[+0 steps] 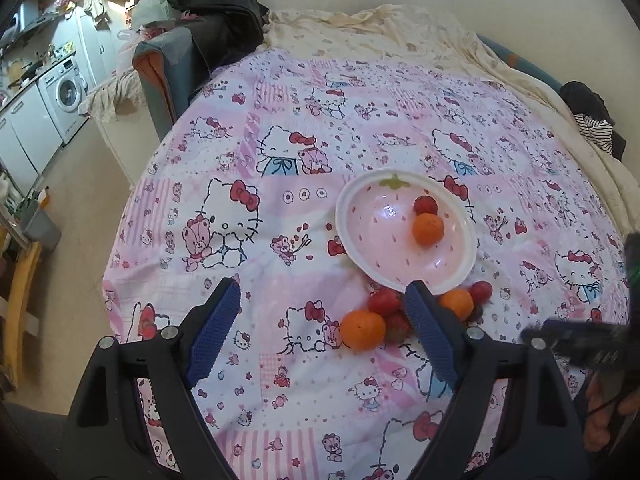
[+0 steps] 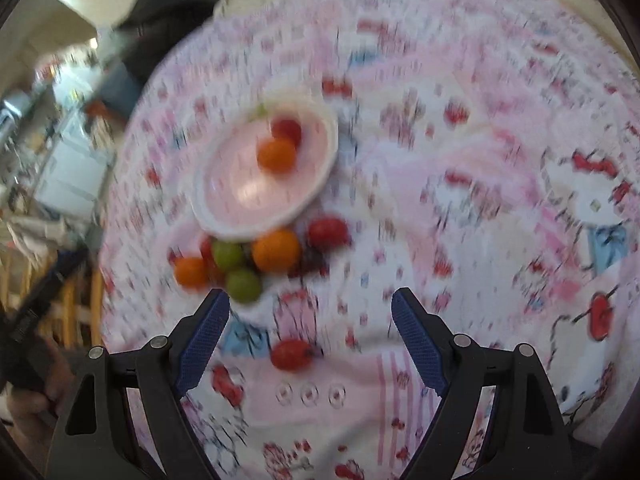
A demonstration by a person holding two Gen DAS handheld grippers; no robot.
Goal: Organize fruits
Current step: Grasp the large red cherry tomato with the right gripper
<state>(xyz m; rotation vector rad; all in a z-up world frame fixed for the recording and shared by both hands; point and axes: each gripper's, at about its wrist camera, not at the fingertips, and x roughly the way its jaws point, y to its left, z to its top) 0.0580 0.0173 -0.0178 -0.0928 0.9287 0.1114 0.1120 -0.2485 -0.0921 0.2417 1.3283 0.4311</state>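
Pink cartoon bedspread (image 1: pixel 280 216) carries a strawberry plate (image 1: pixel 360 216); loose fruit pile (image 2: pixel 256 260) lies just below the plate, ahead of both spread-open, empty grippers: left gripper (image 1: pixel 320 300), right gripper (image 2: pixel 310 304).

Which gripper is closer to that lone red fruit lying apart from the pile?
Right. The right gripper hangs open almost directly over the lone red fruit; the left gripper sits open by the pile beside the bowl.

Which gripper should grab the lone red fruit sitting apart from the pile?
Right. The right gripper is open, with the lone red fruit lying between its fingers. The left gripper is open toward the pile below the bowl.
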